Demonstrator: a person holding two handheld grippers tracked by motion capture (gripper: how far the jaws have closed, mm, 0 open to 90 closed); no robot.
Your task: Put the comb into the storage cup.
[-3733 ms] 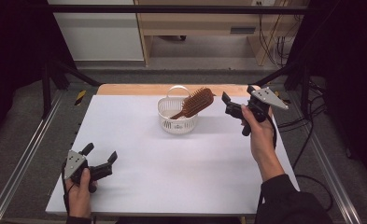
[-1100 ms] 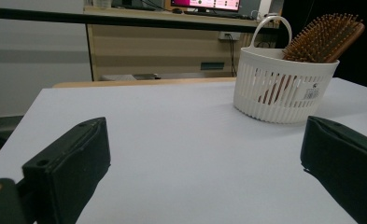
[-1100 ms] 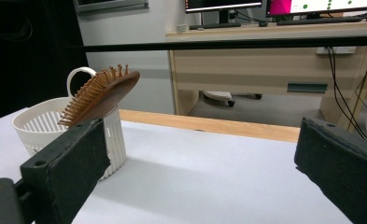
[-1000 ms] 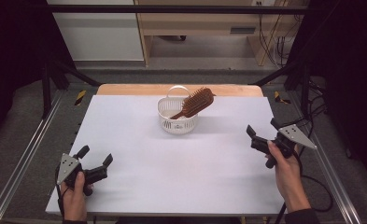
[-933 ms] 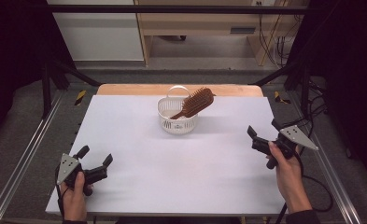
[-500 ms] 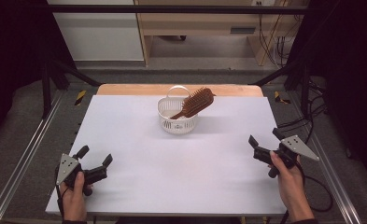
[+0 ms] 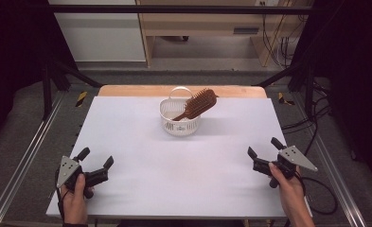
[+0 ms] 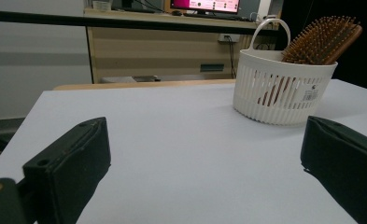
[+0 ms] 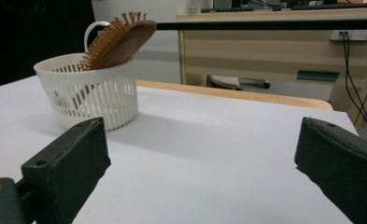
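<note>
Both my grippers, left (image 7: 97, 166) & right (image 7: 262, 153), spread, empty; hairbrush (image 7: 198, 104) probably just leaning in basket (image 7: 179, 122)—a careless nudge tips it.

White slotted plastic basket (image 7: 180, 119), semi-gloss, centre of frame. Wooden hairbrush (image 7: 196, 104) inside, smooth brown back, wooden pins (bristle side matt). Matt white table (image 7: 174, 165) surface, bare wood strip along top edge. Matt black jaw pads on left gripper (image 7: 95, 162) and right gripper (image 7: 264, 152), slightly grainy; grey plates look like smooth plastic.
</note>
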